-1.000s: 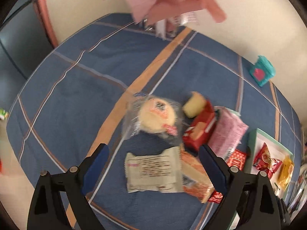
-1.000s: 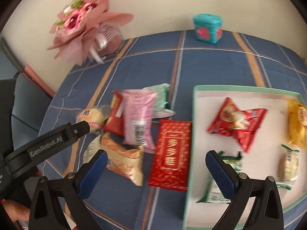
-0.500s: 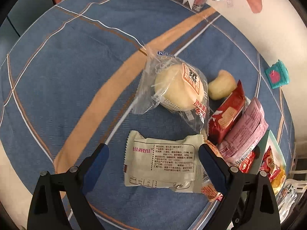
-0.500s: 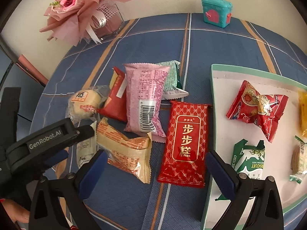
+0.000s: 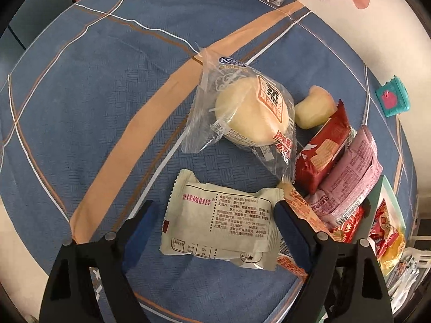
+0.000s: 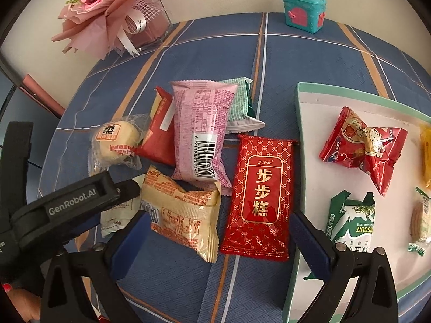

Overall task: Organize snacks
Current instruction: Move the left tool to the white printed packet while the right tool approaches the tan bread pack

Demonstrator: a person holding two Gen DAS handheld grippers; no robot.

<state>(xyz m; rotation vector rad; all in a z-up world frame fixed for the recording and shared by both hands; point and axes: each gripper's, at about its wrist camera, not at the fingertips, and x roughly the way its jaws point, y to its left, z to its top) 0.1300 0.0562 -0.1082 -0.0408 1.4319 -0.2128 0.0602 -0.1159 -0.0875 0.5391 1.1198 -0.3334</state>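
Observation:
My left gripper (image 5: 215, 223) points down at a white snack packet (image 5: 218, 223) that lies flat between its blue pads. The jaws are closing, and a gap still shows at the left pad. A round bun in clear wrap (image 5: 253, 113) lies just beyond. My right gripper (image 6: 218, 228) is open over an orange-and-cream packet (image 6: 183, 215) and a long red packet (image 6: 258, 196), touching neither. To their right the green-rimmed tray (image 6: 299, 123) holds a red candy bag (image 6: 363, 145), a green biscuit pack (image 6: 353, 220) and others.
A pink packet (image 6: 202, 129), a small red pack (image 6: 159, 137) and a pale green pack (image 6: 239, 105) lie bunched on the blue plaid tablecloth (image 6: 269, 53). A pink bouquet (image 6: 107, 8) and a teal box (image 6: 304, 10) stand at the far edge. My left gripper's black finger (image 6: 72, 207) crosses the right view.
Both grippers have come down closer to the snacks. The white packet, ahead of the left fingers a second ago, now lies between them. The red packet has come between the right fingers.

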